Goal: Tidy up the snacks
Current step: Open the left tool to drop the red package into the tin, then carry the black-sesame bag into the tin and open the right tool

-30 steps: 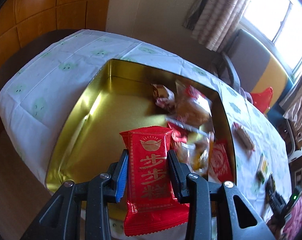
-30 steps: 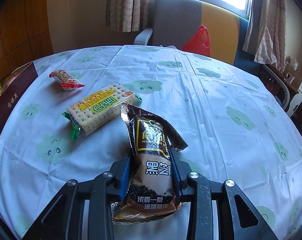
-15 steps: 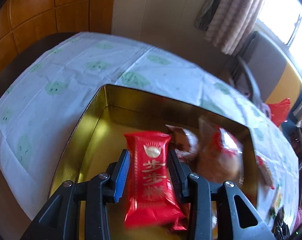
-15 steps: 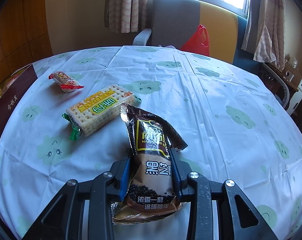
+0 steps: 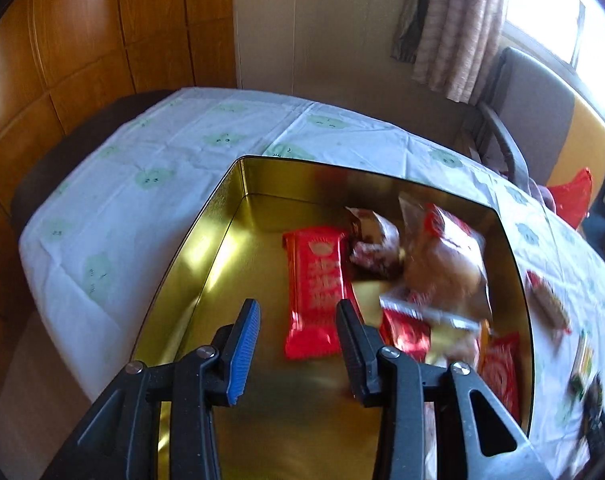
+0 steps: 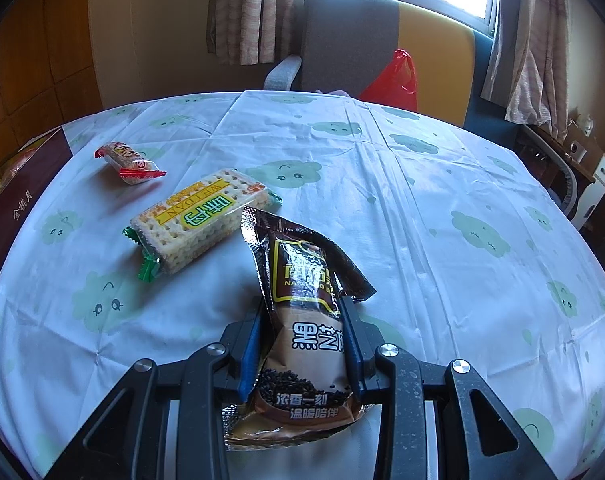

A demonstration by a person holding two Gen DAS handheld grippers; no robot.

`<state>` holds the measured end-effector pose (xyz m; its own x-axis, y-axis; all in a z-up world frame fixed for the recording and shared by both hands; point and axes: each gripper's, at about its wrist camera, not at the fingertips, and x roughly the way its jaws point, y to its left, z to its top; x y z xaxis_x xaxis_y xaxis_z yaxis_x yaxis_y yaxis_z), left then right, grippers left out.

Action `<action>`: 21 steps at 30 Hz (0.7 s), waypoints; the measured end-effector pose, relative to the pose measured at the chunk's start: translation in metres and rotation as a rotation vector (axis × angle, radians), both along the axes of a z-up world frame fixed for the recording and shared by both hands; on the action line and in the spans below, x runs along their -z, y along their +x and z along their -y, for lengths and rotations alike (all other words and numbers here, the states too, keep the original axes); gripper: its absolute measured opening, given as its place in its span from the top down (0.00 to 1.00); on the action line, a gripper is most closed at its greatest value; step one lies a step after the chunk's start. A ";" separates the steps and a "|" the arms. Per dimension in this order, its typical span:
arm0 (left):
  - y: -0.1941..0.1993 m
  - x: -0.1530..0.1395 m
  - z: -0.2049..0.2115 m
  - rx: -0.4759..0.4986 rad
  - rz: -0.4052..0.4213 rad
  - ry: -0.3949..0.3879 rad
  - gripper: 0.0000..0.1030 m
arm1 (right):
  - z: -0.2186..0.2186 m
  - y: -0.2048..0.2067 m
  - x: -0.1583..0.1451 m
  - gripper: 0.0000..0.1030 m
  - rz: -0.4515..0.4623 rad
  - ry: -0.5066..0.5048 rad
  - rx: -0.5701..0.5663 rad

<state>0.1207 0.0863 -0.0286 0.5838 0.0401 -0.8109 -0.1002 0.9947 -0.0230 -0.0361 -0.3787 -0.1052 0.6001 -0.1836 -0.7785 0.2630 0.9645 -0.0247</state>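
In the left wrist view my left gripper stands open above the gold tin, with nothing between its pads. A red snack packet lies flat on the tin's floor just beyond the fingertips. Several other wrapped snacks are heaped in the tin's right half. In the right wrist view my right gripper is shut on a brown black-sesame packet, held a little above the tablecloth. A cracker packet and a small red-ended snack lie on the cloth to its left.
The tin's maroon outer wall shows at the left edge of the right wrist view. A grey and yellow chair with a red bag stands behind the round table. More loose snacks lie on the cloth right of the tin.
My left gripper let go of the red packet, which now lies on the tin's floor, and the gripper shifted over the tin. The right gripper and its brown packet have not moved.
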 end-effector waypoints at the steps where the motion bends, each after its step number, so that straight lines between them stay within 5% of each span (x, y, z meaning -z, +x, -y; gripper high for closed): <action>1: -0.007 -0.002 0.003 0.004 0.007 0.007 0.61 | 0.000 0.000 0.000 0.65 0.000 0.000 0.000; 21: -0.076 -0.011 0.025 0.092 0.050 0.014 0.61 | 0.000 0.003 -0.005 0.68 -0.040 0.048 0.017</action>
